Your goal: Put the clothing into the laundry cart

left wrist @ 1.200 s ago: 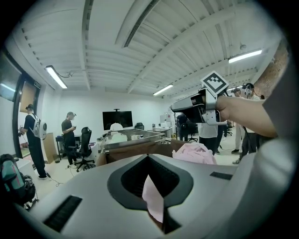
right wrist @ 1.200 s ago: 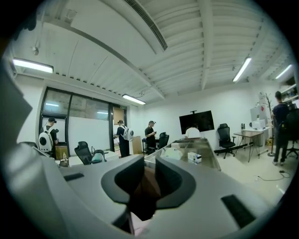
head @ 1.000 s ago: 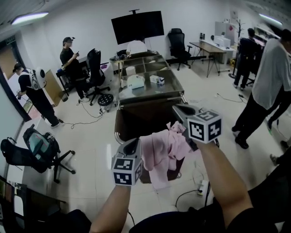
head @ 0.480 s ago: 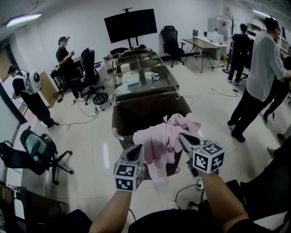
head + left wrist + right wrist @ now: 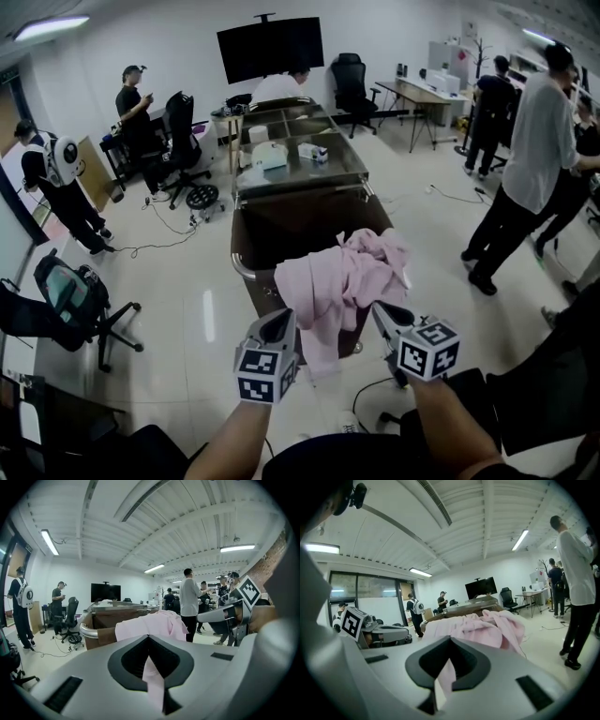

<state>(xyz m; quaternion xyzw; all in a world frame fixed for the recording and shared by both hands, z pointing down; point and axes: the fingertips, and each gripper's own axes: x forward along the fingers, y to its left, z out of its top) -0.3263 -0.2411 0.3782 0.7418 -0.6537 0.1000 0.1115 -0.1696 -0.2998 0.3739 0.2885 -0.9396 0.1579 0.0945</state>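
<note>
pink, soft and rumpled, the clothing (image 5: 342, 277) lies heaped on the near rim of the brown, chrome-railed laundry cart (image 5: 281, 225), one fold hanging outside. the head view shows the whole heap. only the gripper views show the left gripper (image 5: 280, 319) and right gripper (image 5: 381, 311) each clamped on a thin strip of the fabric.
</note>
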